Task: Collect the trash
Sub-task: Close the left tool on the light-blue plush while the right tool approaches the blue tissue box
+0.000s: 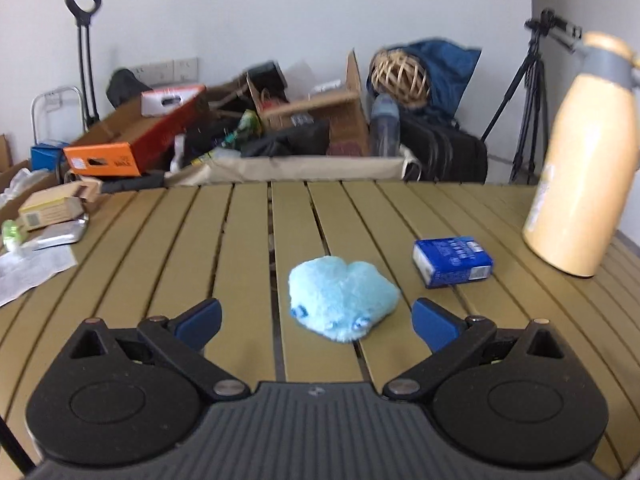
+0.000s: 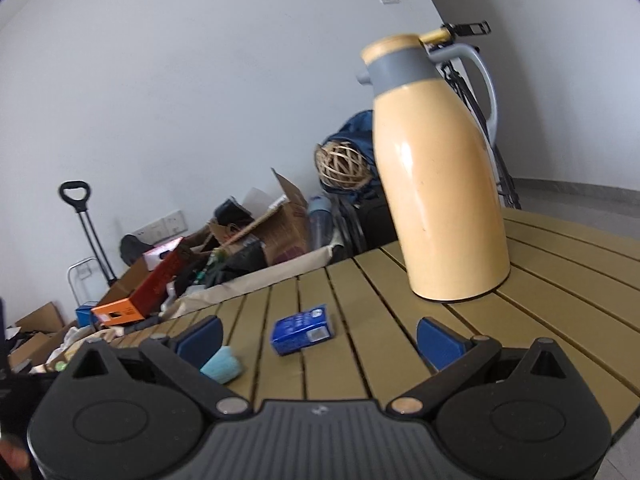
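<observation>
The slatted tabletop (image 1: 160, 248) carries everything here, with a tall cream thermos jug (image 2: 444, 184) standing upright at its far right. Nearer the middle lies a fluffy light-blue plush (image 1: 342, 300), and just to its right, apart from it, a small blue carton (image 1: 454, 262), which looks the likeliest piece of trash; papers and packets (image 1: 44, 236) sit at the far left edge. The left tongs (image 1: 316, 320) are spread wide and empty, hovering low with the plush just ahead between the blue pads. The right tongs (image 2: 318, 338) are likewise released and empty, the blue carton lying ahead of their gap and the jug beyond to the right. To take the carton well, the right tongs should probably come in centred on it, straddle its narrower sides, drop close to the slats and clench firmly without crushing it. The approach should stay left of the jug so it is not knocked over, and clear of the plush.
</observation>
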A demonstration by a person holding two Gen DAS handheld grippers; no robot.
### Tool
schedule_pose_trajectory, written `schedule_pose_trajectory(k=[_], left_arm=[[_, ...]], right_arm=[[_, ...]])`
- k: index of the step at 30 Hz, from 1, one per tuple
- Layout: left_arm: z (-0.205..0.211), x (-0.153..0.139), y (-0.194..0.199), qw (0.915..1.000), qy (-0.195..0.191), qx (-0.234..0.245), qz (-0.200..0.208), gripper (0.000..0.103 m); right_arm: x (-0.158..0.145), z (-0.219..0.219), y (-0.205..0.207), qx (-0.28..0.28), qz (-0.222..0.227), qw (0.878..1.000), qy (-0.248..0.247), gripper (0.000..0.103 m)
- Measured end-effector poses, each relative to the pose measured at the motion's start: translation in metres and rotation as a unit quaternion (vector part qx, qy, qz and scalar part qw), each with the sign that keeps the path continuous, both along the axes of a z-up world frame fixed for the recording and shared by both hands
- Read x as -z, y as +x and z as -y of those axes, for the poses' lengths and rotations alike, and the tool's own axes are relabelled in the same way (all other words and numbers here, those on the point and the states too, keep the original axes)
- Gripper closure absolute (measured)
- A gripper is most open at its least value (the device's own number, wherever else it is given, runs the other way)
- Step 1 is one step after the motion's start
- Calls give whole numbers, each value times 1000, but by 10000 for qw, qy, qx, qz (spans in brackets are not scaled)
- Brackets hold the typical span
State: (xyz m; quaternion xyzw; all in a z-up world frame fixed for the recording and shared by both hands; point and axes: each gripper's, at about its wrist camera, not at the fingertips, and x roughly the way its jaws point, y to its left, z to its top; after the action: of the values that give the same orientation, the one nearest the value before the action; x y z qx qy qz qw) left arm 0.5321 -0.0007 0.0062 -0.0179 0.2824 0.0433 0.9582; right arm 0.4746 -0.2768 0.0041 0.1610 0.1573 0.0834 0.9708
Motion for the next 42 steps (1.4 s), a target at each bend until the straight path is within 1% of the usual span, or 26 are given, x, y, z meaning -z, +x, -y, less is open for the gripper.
schedule_pose_trajectory(k=[3,7,12,14,16,17,18,19,24,26,29,32,34,37,39,42], left_arm=[[0,13,29,9996,-17,-116,-240,0],[3,24,54,9992,10,-95,-377,0],[11,36,75,9981,57,-24,-611,0],[14,40,80,9979,35,44,-652,0],[19,41,81,9979,131,84,-622,0],[21,41,81,9979,166,127,-619,4],[21,41,80,9978,160,170,-617,16],[22,41,80,9977,137,200,-631,19],[12,35,72,9986,-161,183,-466,22],[7,29,63,9988,-299,127,-361,22],[-5,18,42,9978,-642,48,-140,22],[-16,8,17,9959,-894,-6,145,22],[-23,3,2,9950,-933,-101,343,22],[-31,-4,-14,9950,-779,-219,589,22],[-40,-10,-18,9948,-719,-289,668,22],[-56,-15,-21,9938,-722,-377,757,22]], right_arm=[[6,5,16,163,-118,9998,-71,0],[13,14,32,336,-245,9991,-37,0],[22,19,47,419,-374,9984,-35,0],[25,21,52,449,-414,9981,-22,0],[27,23,54,485,-448,9978,-1,0],[28,24,54,493,-462,9977,9,0],[29,25,55,496,-482,9976,19,0],[30,26,55,494,-494,9976,27,0],[30,28,52,398,-496,9979,152,0],[29,26,49,372,-504,9980,106,0],[26,21,47,314,-508,9982,50,0],[20,10,45,208,-464,9987,-104,0],[17,0,44,53,-449,9988,-204,0],[9,-20,48,-118,-460,9979,-445,0],[3,-36,57,-190,-462,9966,-659,0],[-3,-60,79,-282,-639,9935,-893,0]])
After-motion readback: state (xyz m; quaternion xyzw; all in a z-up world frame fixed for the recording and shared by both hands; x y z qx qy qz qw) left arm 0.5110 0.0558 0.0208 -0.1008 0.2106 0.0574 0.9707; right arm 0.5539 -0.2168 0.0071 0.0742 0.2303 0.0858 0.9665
